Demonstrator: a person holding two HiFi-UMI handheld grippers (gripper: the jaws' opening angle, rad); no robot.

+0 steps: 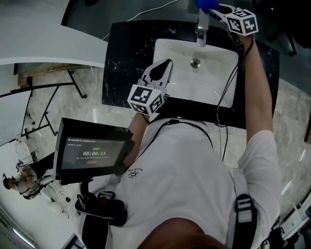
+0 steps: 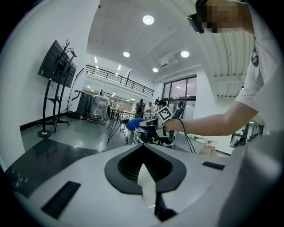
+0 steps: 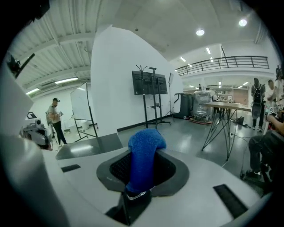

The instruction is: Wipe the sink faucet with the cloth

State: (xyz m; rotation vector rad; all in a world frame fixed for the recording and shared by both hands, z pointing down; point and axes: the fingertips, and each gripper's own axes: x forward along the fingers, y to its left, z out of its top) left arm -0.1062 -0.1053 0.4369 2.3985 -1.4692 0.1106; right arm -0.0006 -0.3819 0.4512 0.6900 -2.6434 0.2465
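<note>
Right tongs [image 3: 141, 179]: drawn partly together and clamped on the blue cloth [image 3: 145, 150], a bunched end of which stands out beyond the tips. In the head view this cloth end [image 1: 206, 4] is seen just above and behind the faucet [image 1: 202, 28]; whether it touches the metal cannot be told.

Left tongs [image 2: 145, 177]: fully closed, nothing held. They are parked [image 1: 160, 73] well in front of the faucet and to its left, tips aimed roughly toward it, over the near-left rim of the sink [image 1: 163, 48].

Step judged to be in hand: the cloth is being brought onto the faucet. For a good wipe, the free wad, not the hard tips, should be laid on the metal; light pressure should be applied and the spout followed from top to outlet, then its sides. The clamp should not be loosened, or the cloth may slip out.

Pose: the right arm is stretched far forward across the basin to the faucet, wrist dipped a little. The left arm is bent and held close to the body, above the dark surface [image 1: 125, 58] on the near side of the faucet.
</note>
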